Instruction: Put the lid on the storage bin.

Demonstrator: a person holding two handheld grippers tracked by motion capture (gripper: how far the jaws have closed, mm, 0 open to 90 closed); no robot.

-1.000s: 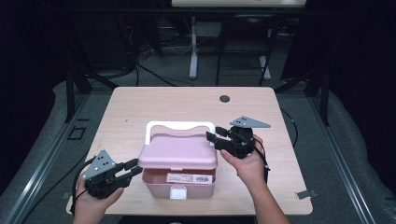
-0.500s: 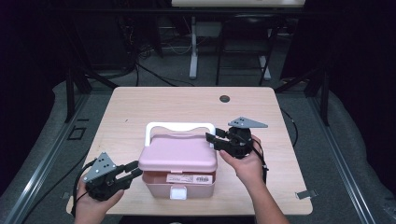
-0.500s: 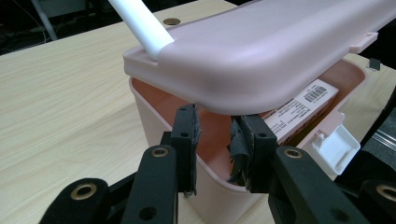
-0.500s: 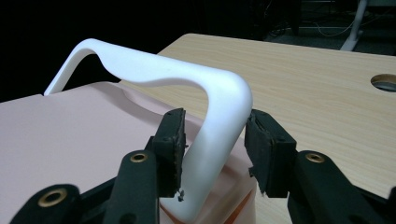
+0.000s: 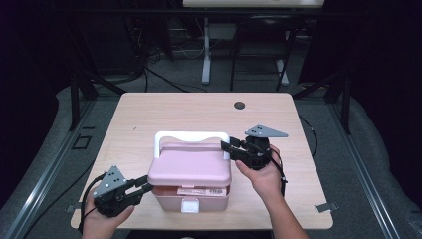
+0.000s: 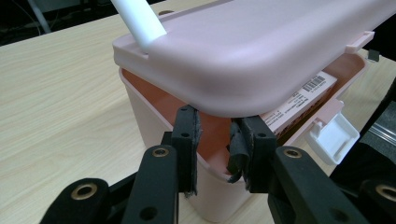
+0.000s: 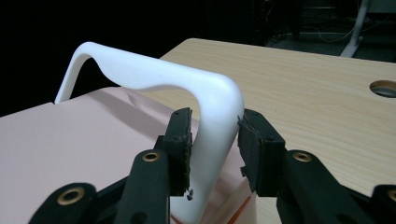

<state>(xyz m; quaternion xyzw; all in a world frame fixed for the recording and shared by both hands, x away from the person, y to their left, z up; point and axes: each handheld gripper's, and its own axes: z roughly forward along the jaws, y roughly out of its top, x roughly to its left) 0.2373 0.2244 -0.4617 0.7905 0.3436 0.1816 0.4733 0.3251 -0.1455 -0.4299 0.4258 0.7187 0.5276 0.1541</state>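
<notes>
High view: pink plastic lidded box (image 5: 191,177) with white arched handle (image 5: 191,137) near the light wooden worktop's (image 5: 149,114) front edge.

Left gripper (image 6: 214,140) view: lid ajar, barcoded carton (image 6: 299,100) inside; fingers part-open at the box's corner rim, grip uncertain.

Right gripper (image 7: 214,140) view: fingers straddle the handle's upright, just closing, one finger touching.

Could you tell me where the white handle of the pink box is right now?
In the high view the white handle arches over the far edge of the pink box at mid-table; its right end stands between the jaws of the right gripper.

Lab or studio: lone wooden table (image 5: 149,119) on grey carpet (image 5: 348,164), dark surround, floor cables (image 5: 164,79), desk legs (image 5: 205,55).
</notes>
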